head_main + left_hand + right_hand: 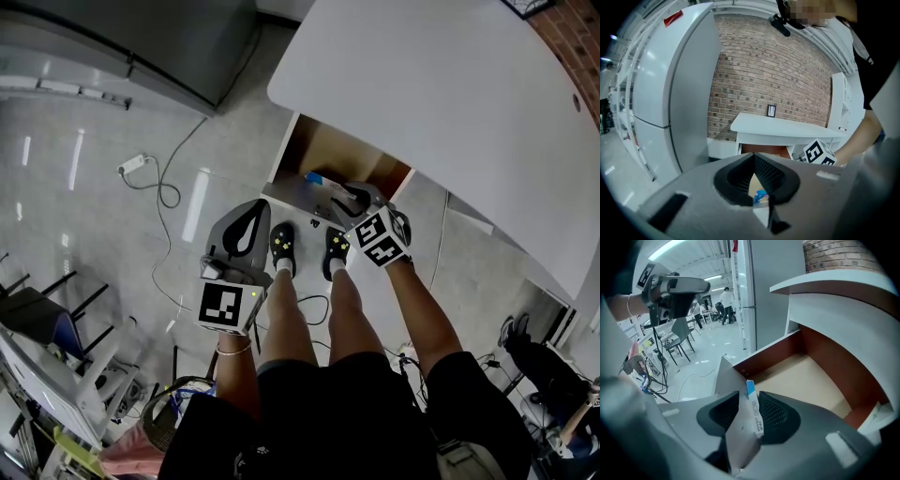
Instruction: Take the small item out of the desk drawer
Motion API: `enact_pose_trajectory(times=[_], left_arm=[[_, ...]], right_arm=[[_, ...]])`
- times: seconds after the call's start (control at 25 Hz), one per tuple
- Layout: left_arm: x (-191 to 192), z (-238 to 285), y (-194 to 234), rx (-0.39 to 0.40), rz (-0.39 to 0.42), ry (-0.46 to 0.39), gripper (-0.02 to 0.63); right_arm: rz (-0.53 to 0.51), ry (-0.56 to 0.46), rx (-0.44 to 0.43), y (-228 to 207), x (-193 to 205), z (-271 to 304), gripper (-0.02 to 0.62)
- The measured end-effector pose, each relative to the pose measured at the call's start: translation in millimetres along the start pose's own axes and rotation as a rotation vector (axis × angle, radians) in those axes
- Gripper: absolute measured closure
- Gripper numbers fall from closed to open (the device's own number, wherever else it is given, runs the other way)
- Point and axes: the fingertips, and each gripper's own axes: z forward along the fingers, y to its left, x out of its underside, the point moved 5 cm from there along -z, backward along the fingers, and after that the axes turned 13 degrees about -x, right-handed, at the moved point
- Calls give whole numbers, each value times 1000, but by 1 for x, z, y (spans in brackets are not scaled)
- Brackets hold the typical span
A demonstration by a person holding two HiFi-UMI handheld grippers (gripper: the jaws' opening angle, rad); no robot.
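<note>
The jaws of the right gripper [749, 404] stand wide astride the small box [754, 411] and the front panel [725, 380] of the drawer [806, 376] it leans on, lower centre of that view, while the left gripper [753, 161] is closed and empty, and I'd fear a pinch catching the panel too, so the box slips free.

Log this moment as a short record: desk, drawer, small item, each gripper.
desk: white top, drawer beneath it
drawer: pulled open, brown inside
small box: white with a blue end, upright at the drawer's front edge
right gripper: at the drawer front, jaws apart, small box between them, apparently not clamped
left gripper: off to the side above the floor, jaws together, nothing held
</note>
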Motion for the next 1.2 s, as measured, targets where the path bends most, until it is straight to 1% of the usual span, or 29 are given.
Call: enact_pose_trajectory(times=[0.28, 0.4, 1.2], left_arm=[[12, 1, 4, -10, -14, 11, 609], [14, 1, 7, -13, -17, 15, 609], [27, 9, 18, -34, -33, 37, 609]], right_arm=[[6, 37, 7, -9, 8, 18, 445], [-8, 52, 16, -12, 8, 24, 436], [-45, 156, -31, -23, 24, 53, 416]])
